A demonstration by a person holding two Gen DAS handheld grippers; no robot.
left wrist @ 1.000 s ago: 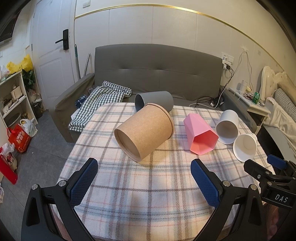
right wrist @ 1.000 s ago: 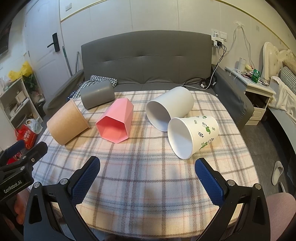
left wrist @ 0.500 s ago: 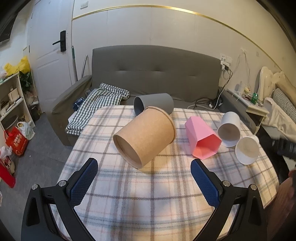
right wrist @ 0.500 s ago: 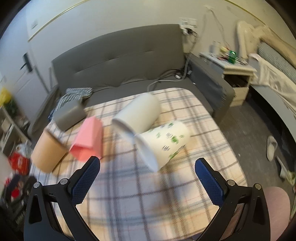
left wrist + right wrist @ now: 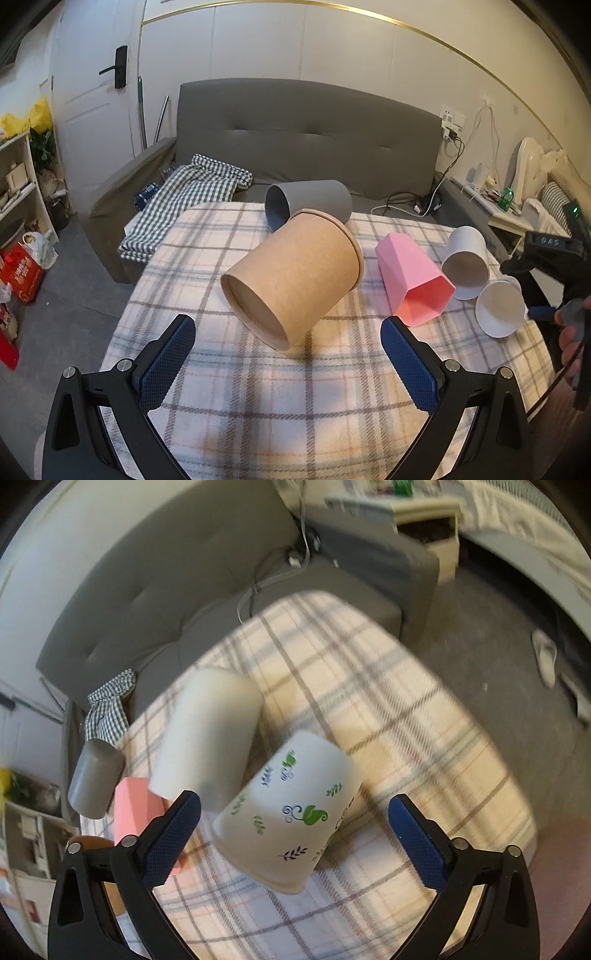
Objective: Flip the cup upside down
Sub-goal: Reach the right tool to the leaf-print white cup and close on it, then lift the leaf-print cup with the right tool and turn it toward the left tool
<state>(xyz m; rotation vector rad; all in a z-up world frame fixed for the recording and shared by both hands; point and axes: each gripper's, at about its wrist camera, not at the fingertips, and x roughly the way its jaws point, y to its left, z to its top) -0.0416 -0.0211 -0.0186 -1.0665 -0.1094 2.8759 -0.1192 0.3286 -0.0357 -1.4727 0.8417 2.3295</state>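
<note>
Several cups lie on their sides on a plaid-clothed table [image 5: 295, 406]. A brown paper cup [image 5: 291, 277] lies just ahead of my open, empty left gripper [image 5: 288, 362], its base toward me. A white cup with green leaf prints [image 5: 288, 812] lies between the fingers of my open right gripper [image 5: 295, 834], seen from above; the pads are apart from its sides. It also shows in the left wrist view [image 5: 500, 310], with the right gripper [image 5: 546, 310] over it at the far right.
A pink faceted cup [image 5: 413, 280], a plain white cup [image 5: 465, 262] and a grey cup [image 5: 306, 206] also lie on the table. A grey sofa [image 5: 295, 129] with a checked cloth [image 5: 192, 192] stands behind. A nightstand [image 5: 509, 218] is at right.
My right gripper has risen, tilted downward and moved in over the leaf-print cup. My left gripper has drawn slightly closer to the brown cup. No cup has moved.
</note>
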